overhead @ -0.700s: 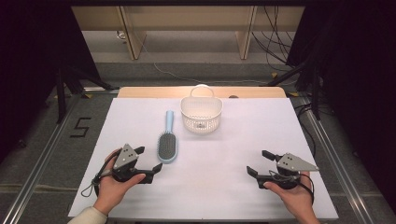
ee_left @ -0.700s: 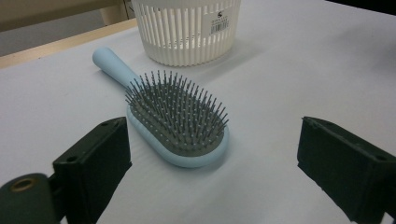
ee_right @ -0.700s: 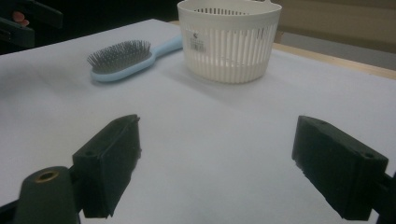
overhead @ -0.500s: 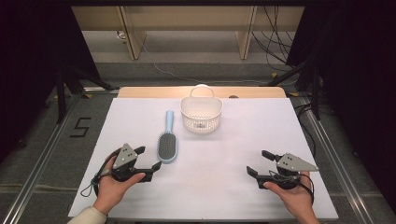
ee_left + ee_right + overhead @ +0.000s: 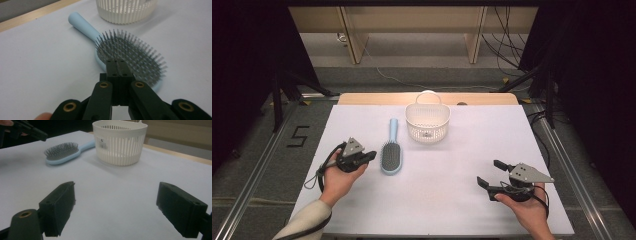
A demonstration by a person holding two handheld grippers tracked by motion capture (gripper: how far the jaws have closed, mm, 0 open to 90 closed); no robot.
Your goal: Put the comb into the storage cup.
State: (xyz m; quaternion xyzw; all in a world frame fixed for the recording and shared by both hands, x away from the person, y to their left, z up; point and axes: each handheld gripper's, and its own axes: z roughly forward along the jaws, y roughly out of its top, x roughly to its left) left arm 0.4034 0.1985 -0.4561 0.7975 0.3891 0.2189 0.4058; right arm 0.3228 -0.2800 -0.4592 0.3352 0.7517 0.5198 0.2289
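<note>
A light-blue hairbrush [image 5: 391, 150] lies bristles up on the white table cover, its handle pointing away from me. Behind it, a little to the right, stands a white slatted basket [image 5: 428, 121]. My left gripper [image 5: 370, 156] sits just left of the brush head, shut with nothing between its jaws. In the left gripper view its closed tips [image 5: 116, 61] point at the hairbrush [image 5: 130, 55], with the basket [image 5: 125, 12] beyond. My right gripper [image 5: 489, 172] stands open at the front right over bare cover. The right gripper [image 5: 116, 202] looks toward the hairbrush [image 5: 62, 152] and basket [image 5: 120, 142].
The white table cover [image 5: 462, 150] has a strip of wooden table edge [image 5: 377, 98] along its far side. Metal rails run along both sides of the table. The left gripper [image 5: 32, 131] appears at the top left of the right gripper view.
The left gripper has moved forward toward the brush head and its jaws have gone from apart to shut. The right gripper, brush and basket have not moved.
</note>
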